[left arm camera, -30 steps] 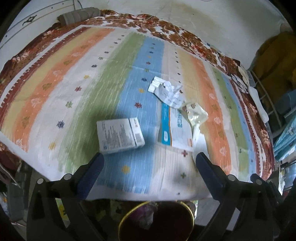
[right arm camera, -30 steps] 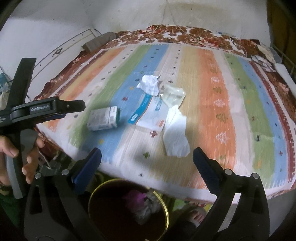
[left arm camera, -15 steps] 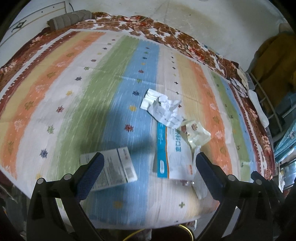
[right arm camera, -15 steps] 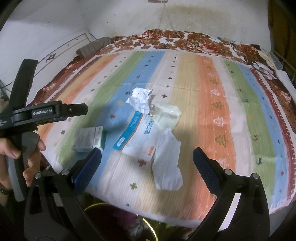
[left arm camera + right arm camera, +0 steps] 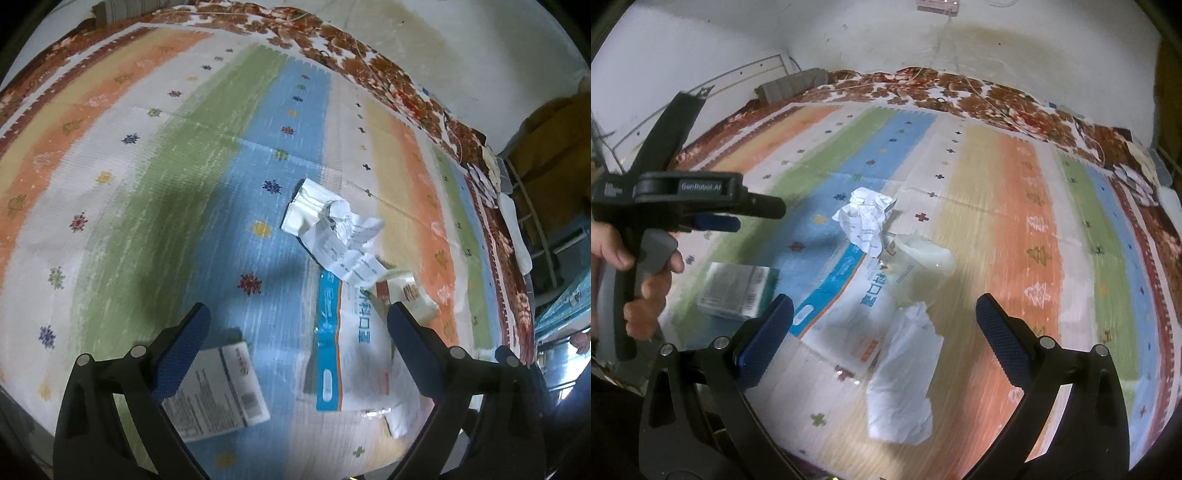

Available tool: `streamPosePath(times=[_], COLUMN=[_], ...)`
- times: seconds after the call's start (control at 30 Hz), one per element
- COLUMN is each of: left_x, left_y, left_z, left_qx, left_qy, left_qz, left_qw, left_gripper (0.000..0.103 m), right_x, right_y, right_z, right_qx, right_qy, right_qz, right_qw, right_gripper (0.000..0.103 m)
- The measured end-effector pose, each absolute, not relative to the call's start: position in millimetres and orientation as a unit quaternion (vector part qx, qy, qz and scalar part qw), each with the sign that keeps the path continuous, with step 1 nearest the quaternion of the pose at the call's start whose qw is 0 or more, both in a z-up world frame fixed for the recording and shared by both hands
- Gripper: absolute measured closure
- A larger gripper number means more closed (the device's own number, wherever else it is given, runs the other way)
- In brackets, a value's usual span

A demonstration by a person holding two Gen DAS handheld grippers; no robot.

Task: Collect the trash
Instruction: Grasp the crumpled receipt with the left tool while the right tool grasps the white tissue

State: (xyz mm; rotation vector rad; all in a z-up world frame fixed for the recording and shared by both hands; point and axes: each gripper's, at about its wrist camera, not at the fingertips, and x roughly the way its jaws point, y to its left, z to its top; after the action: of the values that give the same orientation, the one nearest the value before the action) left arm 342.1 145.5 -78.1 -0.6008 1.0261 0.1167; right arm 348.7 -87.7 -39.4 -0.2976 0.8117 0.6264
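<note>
Both of your tongs have come forward over the bed in the last second, and the round bin that sat below them a moment ago has slid out of both views, so you have left the drop-off behind and are reaching for more trash. Your left tongs stand wide and hold nothing; the small printed box now lies right at their left finger, partly hidden behind it (a second ago it sat well ahead of them), and the blue-and-white packet lies between the fingers toward the right one. Ahead of those tongs sits the crumpled receipt, with the clear plastic wrapper just past the right finger. Your right tongs are also wide and empty, and the white tissue lies between their fingers, nearer now than before. In the right wrist view the left tongs hang off to the left, above the box. My judgement is that the box is the left side's likely next pick and the tissue the right's, with none of the five pieces collected yet. Both pictures are smeared by motion, so I cannot tell whether either pair is low enough to touch anything.
</note>
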Motion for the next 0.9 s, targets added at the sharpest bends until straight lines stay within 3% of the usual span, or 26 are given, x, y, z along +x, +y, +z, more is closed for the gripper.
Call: streamPosePath(times=[0.5,0.9], left_x=[386.3,418.0], left_y=[150.2,147.7], left_z=[-104.8,-125.8], left_qx=[-0.307,-0.33], left_qy=[0.487,0.497], left_qz=[0.056,0.05], left_qw=[0.815,0.801], left_gripper=[0.015,0.022], right_x=[392.4,418.6], right_y=[-57.5,-43.1], right_z=[-58.6,-83.2], right_qx=[-0.203,-0.224], right_qy=[0.385,0.404], right_qz=[0.318,0.339], right_qw=[0.842,0.819], right_gripper=[0.02,0.048])
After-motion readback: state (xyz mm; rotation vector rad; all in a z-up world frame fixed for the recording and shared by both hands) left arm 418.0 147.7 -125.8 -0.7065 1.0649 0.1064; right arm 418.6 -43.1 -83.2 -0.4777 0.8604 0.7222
